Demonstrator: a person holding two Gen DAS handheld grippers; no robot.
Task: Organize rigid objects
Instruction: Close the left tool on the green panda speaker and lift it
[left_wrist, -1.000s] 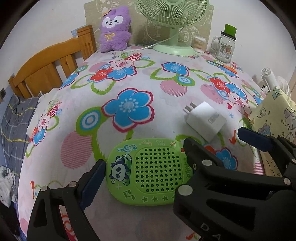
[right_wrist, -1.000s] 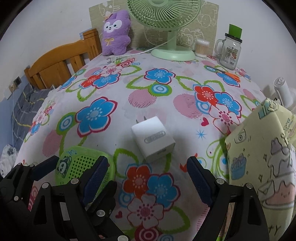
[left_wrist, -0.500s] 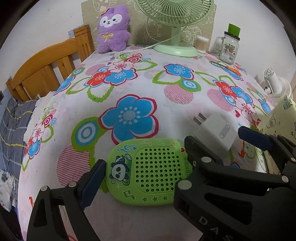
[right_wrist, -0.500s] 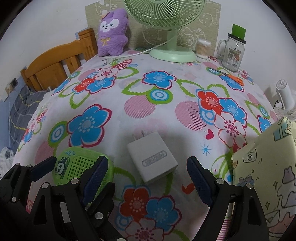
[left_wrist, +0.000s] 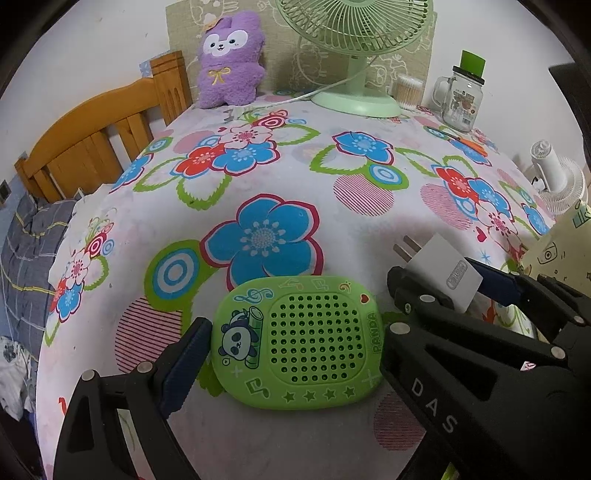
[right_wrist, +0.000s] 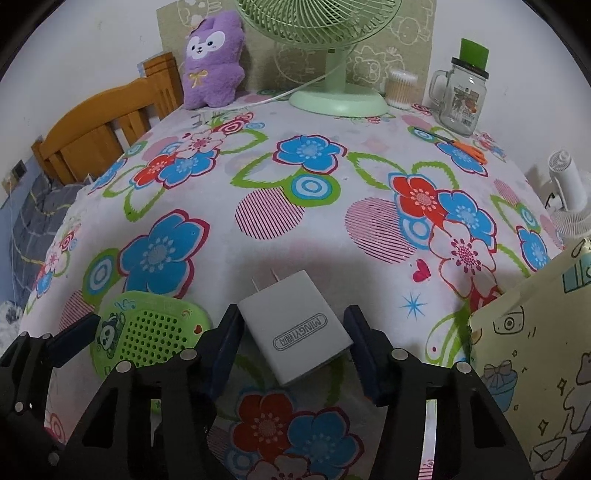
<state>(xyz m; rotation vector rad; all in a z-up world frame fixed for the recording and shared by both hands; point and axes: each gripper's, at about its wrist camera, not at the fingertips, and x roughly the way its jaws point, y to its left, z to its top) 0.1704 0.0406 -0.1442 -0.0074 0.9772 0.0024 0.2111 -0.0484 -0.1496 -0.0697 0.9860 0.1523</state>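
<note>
1. Now the right gripper (right_wrist: 293, 334) is straddling the white charger (right_wrist: 295, 326) on the flowered tablecloth (right_wrist: 332, 229); its jaws have just been closing, left pad touching, right pad just beside.
2. Meanwhile the left gripper (left_wrist: 291, 350) is hanging wide open around the green panda speaker (left_wrist: 299, 343), gripping nothing, lying beside the charger.

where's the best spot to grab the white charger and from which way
Judging by its pose, across the two long flat sides of the white charger, from the end away from its prongs, which point off toward the fan. The right claw already straddles those sides, its jaws just closing in.
</note>
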